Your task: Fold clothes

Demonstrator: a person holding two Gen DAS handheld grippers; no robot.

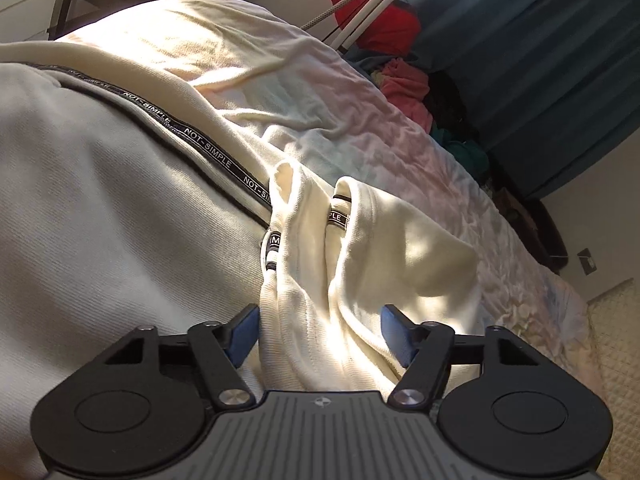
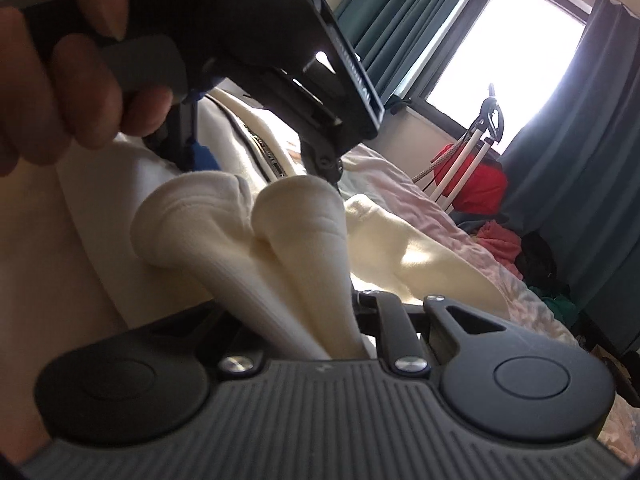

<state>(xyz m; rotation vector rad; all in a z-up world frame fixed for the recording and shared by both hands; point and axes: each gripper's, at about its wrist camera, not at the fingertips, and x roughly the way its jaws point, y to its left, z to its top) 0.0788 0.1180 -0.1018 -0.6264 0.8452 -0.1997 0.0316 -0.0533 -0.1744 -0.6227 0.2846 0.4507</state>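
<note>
1. The garment (image 1: 328, 272) in front of me is cream white; a black tape (image 1: 192, 136) with white letters "NOT-SIMPLE" runs along its zipper.
2. My left gripper (image 1: 324, 334) is black, with blue pads (image 1: 394, 334) on the fingers and a grey ribbed body.
3. My right gripper (image 2: 316, 336) is black and grey too, with the same ribbed lines; the cream cloth (image 2: 280, 248) there has a fine ribbed pattern.
4. The bed sheet (image 1: 420, 160) is pale, with faint pink and light blue tones.
5. The curtains (image 2: 572, 160) are dark teal.
6. The clothes pile (image 1: 404, 84) shows pink, black and green pieces; a bright red cloth (image 1: 380, 20) lies beside it.
7. The stand (image 2: 468, 156) by the window has white tubes.
</note>
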